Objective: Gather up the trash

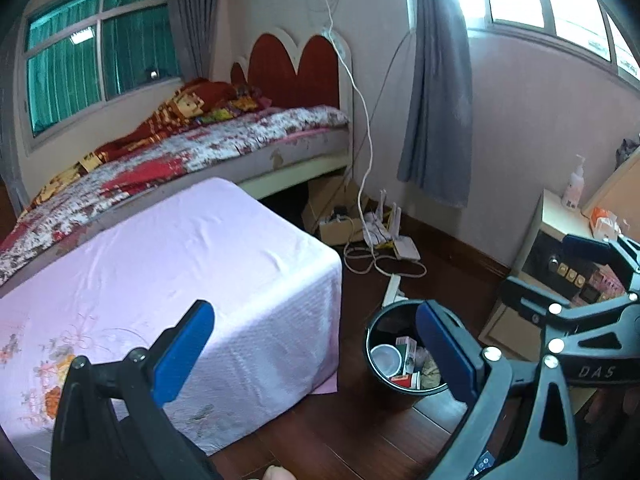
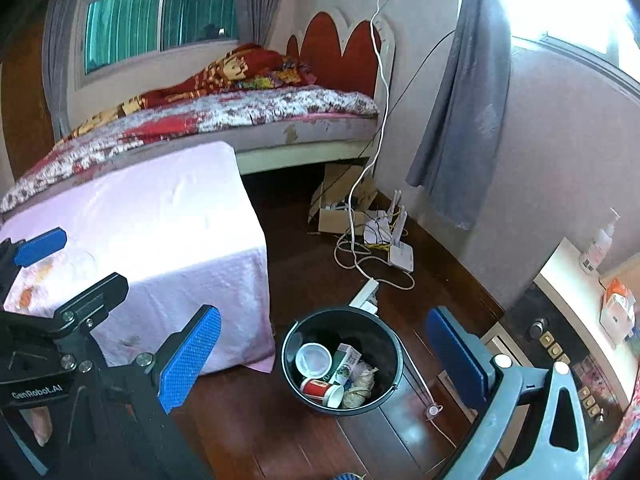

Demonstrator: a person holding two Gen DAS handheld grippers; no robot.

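A black trash bin (image 2: 384, 340) stands on the dark wood floor beside a table under a pink cloth (image 2: 160, 216). It holds a white plastic cup (image 2: 314, 360), a carton (image 2: 347, 362), a red paper cup (image 2: 322, 390) and crumpled paper (image 2: 362, 386). My right gripper (image 2: 324, 354) is open and empty above the bin. My left gripper (image 1: 316, 344) is open and empty, its jaws spanning the table corner (image 1: 280, 300) and the bin (image 1: 376, 332). The right gripper (image 1: 592, 264) also shows at the right of the left wrist view; the left gripper (image 2: 72, 264) at the left of the right wrist view.
A bed (image 2: 248, 120) with a red headboard stands behind the table. A cardboard box (image 2: 340, 204), a white router (image 2: 402, 256), cables and a power strip (image 2: 366, 294) lie on the floor. A cabinet (image 2: 560, 332) with a pump bottle (image 2: 598, 246) stands at the right.
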